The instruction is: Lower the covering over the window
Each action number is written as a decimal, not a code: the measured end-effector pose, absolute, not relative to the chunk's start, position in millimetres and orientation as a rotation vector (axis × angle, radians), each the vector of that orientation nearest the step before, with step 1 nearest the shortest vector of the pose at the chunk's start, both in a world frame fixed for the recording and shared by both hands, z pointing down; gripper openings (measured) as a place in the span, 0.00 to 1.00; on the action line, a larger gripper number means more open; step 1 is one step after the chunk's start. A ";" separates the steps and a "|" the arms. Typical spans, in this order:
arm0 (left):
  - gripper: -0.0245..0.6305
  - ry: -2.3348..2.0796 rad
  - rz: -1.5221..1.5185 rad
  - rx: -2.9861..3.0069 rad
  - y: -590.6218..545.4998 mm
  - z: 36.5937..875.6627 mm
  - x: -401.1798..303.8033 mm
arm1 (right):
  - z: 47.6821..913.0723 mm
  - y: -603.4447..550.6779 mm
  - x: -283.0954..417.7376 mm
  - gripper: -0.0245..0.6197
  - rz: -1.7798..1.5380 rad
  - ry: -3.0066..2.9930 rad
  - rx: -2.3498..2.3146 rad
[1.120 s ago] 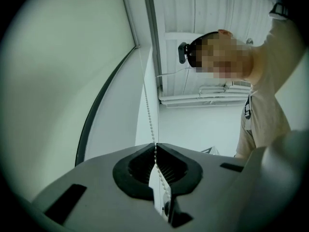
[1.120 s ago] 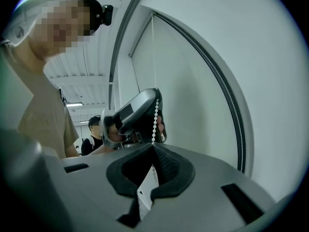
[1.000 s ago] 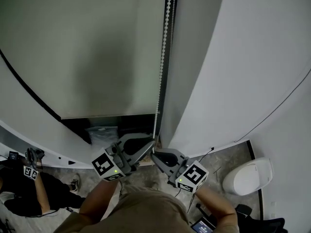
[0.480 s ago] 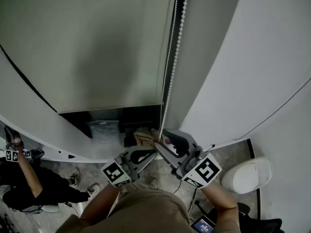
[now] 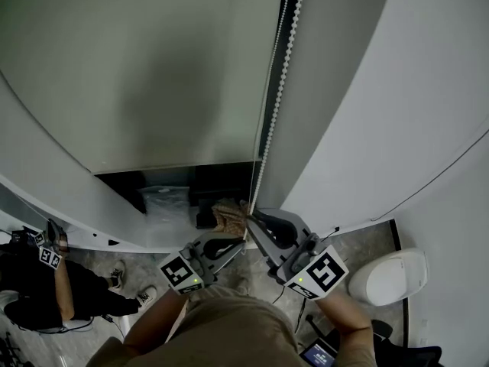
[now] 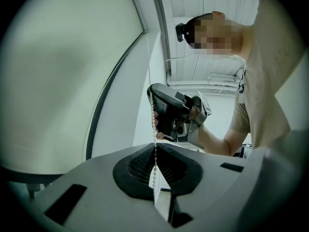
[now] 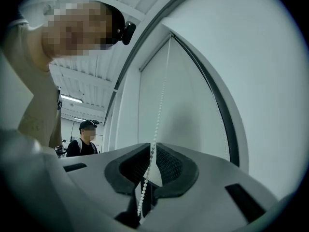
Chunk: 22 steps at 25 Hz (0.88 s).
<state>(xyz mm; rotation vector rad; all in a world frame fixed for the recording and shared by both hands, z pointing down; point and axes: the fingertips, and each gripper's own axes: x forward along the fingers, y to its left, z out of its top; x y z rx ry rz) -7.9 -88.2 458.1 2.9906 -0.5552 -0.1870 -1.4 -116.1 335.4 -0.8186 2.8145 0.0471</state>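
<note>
The roller blind (image 5: 153, 67) covers most of the window, its pale sheet hanging flat, but its bottom hem stops short of the lower frame (image 5: 76, 216). A dark strip of the window opening (image 5: 206, 186) remains uncovered beneath it, so by my reading the task is well along but not finished. The bead chain (image 5: 276, 98) runs down the right edge of the blind, just beside the dark side channel, and both tools meet it near the bottom. The left tool (image 5: 238, 241) sits lower, its jaws pinched together on the bead chain with the beads threading straight through the closed tips in the left gripper view. The right tool (image 5: 254, 216) is just above it on the same chain; its jaws have just been closing, and the right gripper view shows the beads caught between tips that have all but met, so it appears to grip the chain too. What seems left is more hand-over-hand pulling on the chain until the hem reaches the lower frame and the dark strip is gone.
</note>
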 end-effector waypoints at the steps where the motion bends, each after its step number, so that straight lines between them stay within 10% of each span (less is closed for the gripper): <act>1: 0.07 -0.549 -0.184 2.991 -86.1 457.3 -6.6 | 334.5 -114.8 0.3 0.10 0.051 2.814 -0.818; 13: 0.07 -0.380 -0.168 2.896 -68.2 474.7 0.0 | 354.4 -106.9 7.5 0.05 -0.103 2.818 -0.836; 16: 0.26 -0.327 -0.368 2.833 -75.5 449.1 -13.3 | 362.8 -106.1 10.3 0.05 -0.119 2.831 -0.839; 22: 0.31 -0.352 -0.595 3.016 -97.8 339.0 -20.8 | 421.3 -100.5 -11.1 0.05 -0.273 2.930 -0.793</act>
